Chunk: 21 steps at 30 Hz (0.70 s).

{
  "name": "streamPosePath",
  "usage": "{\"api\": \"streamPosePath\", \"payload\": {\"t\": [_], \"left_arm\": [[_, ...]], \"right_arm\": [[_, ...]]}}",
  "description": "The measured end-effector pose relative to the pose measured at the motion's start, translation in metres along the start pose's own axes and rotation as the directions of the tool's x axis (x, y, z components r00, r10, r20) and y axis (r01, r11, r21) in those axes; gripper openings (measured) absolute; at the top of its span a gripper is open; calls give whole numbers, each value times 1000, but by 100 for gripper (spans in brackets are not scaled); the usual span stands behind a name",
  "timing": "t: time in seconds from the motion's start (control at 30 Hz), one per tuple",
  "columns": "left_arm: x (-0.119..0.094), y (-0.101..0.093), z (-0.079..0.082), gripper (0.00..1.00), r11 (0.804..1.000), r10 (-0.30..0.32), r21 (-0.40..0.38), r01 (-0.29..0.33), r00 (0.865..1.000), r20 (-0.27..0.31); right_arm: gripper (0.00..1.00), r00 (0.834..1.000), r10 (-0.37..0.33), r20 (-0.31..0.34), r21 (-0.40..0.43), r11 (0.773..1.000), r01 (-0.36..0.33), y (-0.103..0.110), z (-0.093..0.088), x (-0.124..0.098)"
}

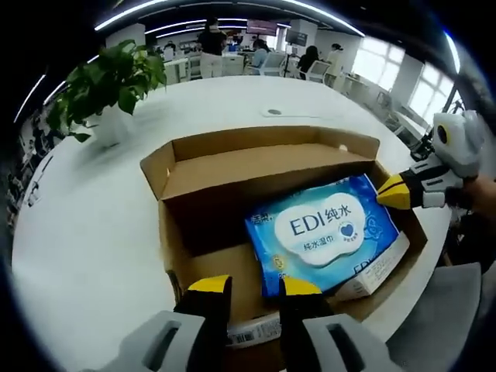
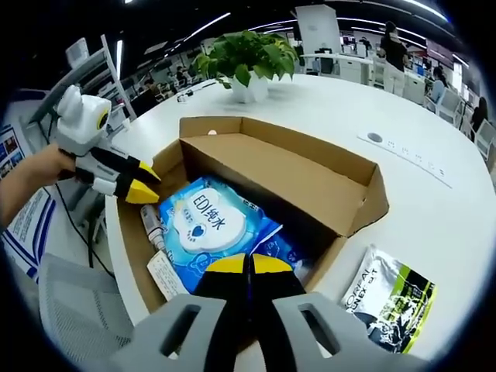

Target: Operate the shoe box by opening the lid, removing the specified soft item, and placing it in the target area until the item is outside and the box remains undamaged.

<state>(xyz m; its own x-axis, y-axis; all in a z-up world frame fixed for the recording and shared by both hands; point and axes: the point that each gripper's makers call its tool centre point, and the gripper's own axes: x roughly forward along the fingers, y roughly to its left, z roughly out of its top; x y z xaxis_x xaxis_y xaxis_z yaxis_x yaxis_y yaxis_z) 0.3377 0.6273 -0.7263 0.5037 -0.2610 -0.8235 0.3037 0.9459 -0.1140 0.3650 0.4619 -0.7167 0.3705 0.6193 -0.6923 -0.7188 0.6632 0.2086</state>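
Sitting on a white table [image 1: 93, 232], open shoe box [image 1: 232, 167], office behind.

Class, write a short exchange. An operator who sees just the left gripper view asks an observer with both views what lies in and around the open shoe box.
Operator: Is anything on the table beside the box?
Observer: Yes. A green, white and black sachet lies on the table, outside the box.
Operator: Is the wipes pack alone in the box?
Observer: No. A small bottle lies along the wipes pack, on the side nearer the left gripper.
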Motion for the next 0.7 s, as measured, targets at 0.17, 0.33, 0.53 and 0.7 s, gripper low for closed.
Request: {"api": "streamPosePath", "payload": {"t": [0.17, 0.33, 0.53, 0.7], "left_arm": [[9, -6, -4, 24, 998, -58, -42, 56, 998, -26], [20, -20, -8, 23, 987, -127, -102, 121, 990, -54], [26, -25, -16, 20, 985, -140, -113, 128, 985, -104], [24, -23, -17, 10, 984, -142, -126, 128, 984, -108]], "right_arm": [[0, 1000, -2, -1, 0, 1000, 2, -1, -2, 0], [0, 1000, -4, -2, 3, 1000, 4, -2, -3, -1], [0, 1000, 1, 5, 18, 1000, -1, -2, -3, 0], [0, 992, 100, 79, 236, 965, -116, 9, 1, -2]]}}
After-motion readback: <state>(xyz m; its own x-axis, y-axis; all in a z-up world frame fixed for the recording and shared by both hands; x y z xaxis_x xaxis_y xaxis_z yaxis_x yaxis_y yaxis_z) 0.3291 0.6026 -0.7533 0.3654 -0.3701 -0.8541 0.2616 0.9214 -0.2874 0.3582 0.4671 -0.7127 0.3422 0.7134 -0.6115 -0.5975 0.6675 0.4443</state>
